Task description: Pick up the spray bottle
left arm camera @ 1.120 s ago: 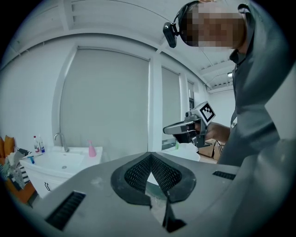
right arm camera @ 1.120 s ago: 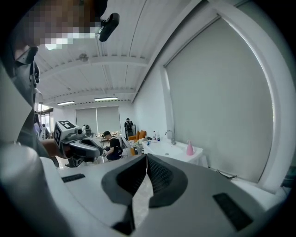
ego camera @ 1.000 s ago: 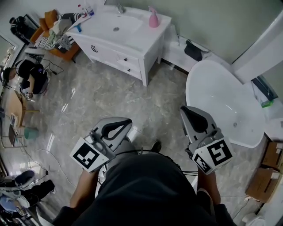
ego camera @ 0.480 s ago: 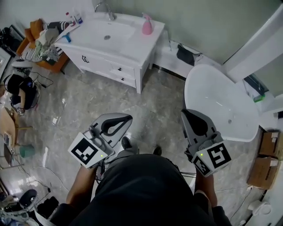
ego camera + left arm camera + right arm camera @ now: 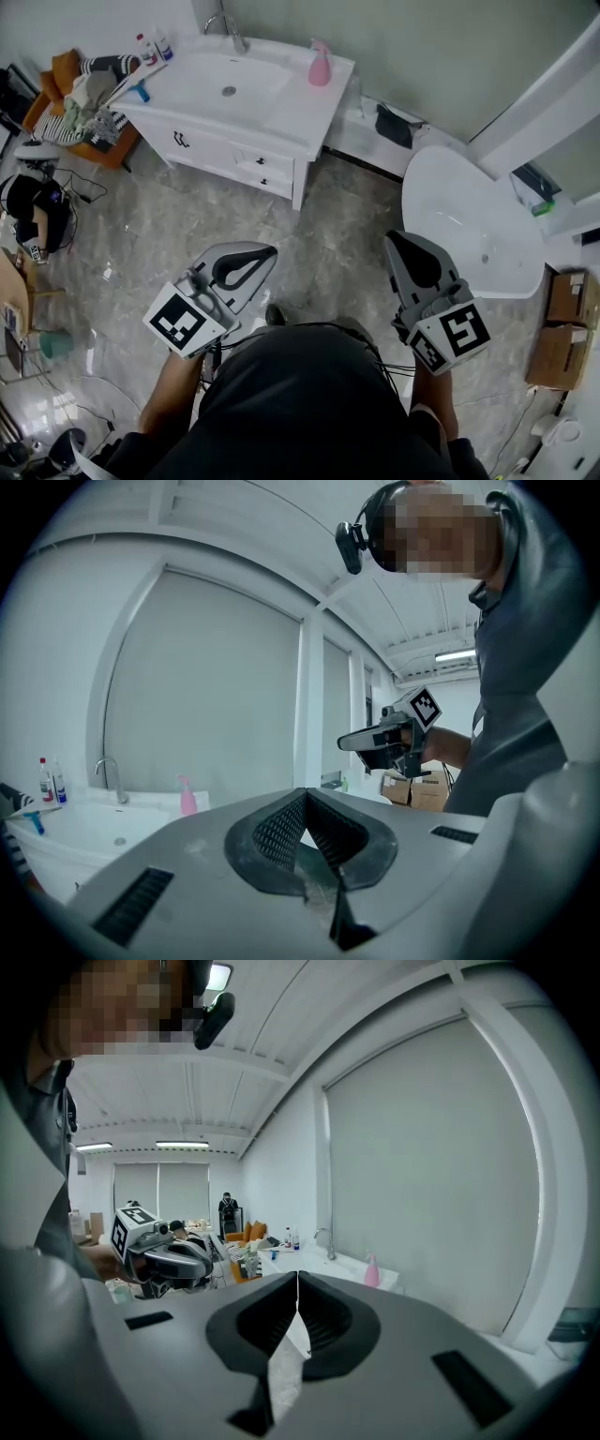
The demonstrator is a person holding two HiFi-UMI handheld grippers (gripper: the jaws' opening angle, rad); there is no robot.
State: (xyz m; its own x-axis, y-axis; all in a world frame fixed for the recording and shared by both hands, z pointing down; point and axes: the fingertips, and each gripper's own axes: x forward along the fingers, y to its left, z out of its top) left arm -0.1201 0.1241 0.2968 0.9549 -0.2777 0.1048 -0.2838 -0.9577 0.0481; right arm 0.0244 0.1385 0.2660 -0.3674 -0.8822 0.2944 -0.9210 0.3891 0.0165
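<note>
closing in on the pink bottle, both grippers empty

at the upper left of the head view a chair [image 5: 70, 80] piled with clothes stands beside a white washstand [image 5: 281, 117], which fills the upper middle of the frame. lower down, left of centre, the left gripper [image 5: 265, 253] is held out over the marble floor [image 5: 169, 216]. its own view shows its jaws closed tip to tip with nothing between them.

the spray bottle [image 5: 320, 64] is pink and stands upright on the washstand's right end, near the wall and just right of the basin. it is well apart from both grippers.

right of centre the right gripper [image 5: 395, 236] is also pressed shut and empty. a white bathtub [image 5: 469, 225] lies past it on the right.

the step in hand looks like the approach. to do it well, one gripper should be chosen and opened wide before it reaches the counter. it should then come in level at the bottle's body, below the trigger head. squeezing there, squarely and not at a slant, should keep a tall, light bottle from tipping against the wall.
</note>
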